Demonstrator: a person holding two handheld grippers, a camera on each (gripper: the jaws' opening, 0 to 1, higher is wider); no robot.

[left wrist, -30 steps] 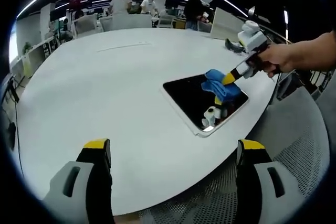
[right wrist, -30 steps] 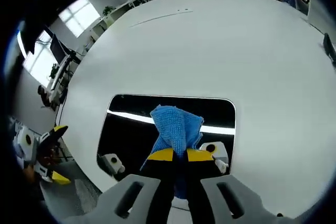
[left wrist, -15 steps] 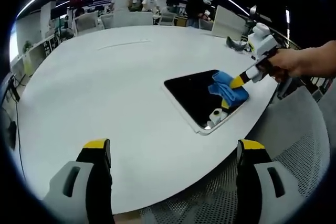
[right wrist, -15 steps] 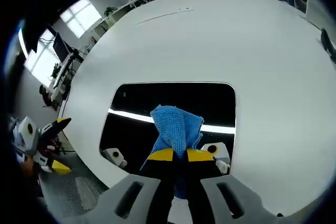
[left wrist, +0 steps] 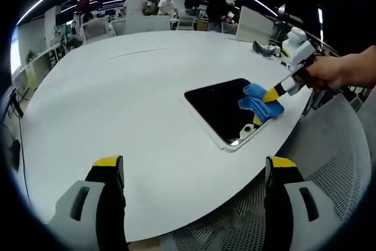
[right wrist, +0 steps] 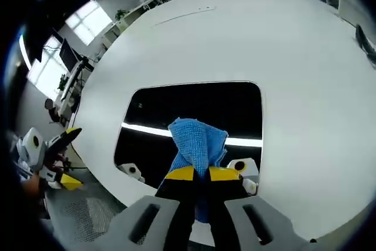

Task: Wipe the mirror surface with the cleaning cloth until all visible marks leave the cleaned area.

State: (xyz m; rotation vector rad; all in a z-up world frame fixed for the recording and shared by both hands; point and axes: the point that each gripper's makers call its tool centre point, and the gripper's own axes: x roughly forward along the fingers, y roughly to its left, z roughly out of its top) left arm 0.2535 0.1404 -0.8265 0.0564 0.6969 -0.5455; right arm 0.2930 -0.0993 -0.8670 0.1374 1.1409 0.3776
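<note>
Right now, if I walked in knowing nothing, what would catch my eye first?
Probably the bright blue cloth, pinched in the right gripper and pressed on a dark, glossy mirror. The mirror lies flat near the edge of a big white table and reflects a ceiling light as a bright stripe. The left gripper hovers open over the table's near edge, holding nothing.

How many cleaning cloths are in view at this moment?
1. The blue cleaning cloth is clamped in the right gripper and pressed on the mirror, near its edge closest to the person. Nothing suggests a hidden second cloth.
</note>
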